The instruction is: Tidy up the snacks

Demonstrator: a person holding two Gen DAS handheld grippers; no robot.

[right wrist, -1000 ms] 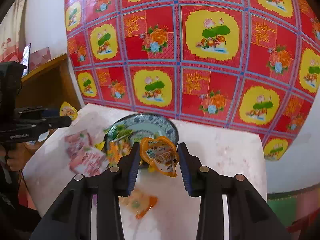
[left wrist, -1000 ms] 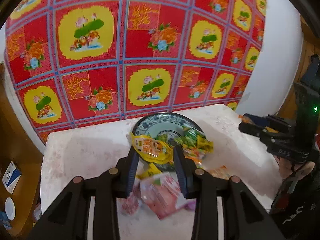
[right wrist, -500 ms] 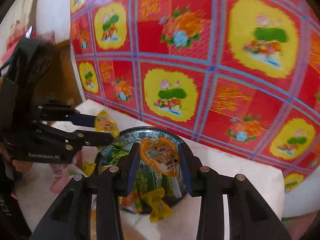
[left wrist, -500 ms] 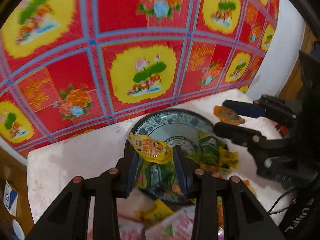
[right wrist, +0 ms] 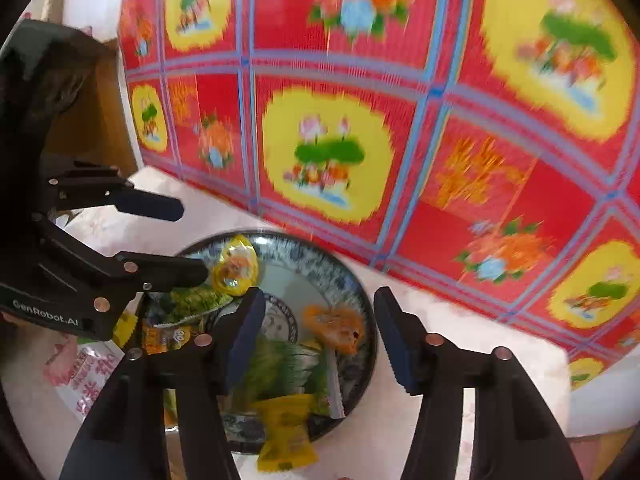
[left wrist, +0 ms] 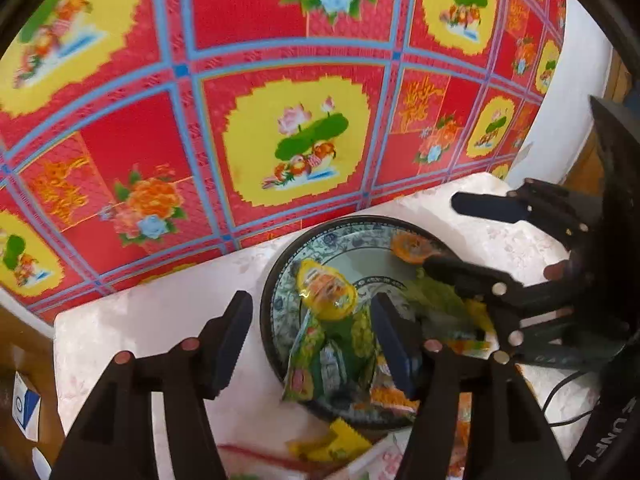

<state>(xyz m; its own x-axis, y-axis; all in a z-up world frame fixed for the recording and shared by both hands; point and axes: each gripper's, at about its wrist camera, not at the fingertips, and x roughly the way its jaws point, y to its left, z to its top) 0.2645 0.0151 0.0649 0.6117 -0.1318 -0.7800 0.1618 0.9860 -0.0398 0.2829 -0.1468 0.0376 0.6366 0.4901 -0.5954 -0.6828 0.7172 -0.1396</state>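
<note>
Both grippers hang over the blue-patterned plate (left wrist: 276,300) on the worktop (left wrist: 152,320). The left gripper (left wrist: 312,332) has its fingers spreading, a yellow jelly cup (left wrist: 326,290) loose between them on the plate; the right gripper (right wrist: 320,328) is spreading too, an orange jelly cup (right wrist: 336,326) lying free between its fingers. Such cups seem light, slick and squashable, best pinched across the rim. Only the right wrist view shows the yellow packet (right wrist: 286,436) overhanging the plate's near edge.
</note>
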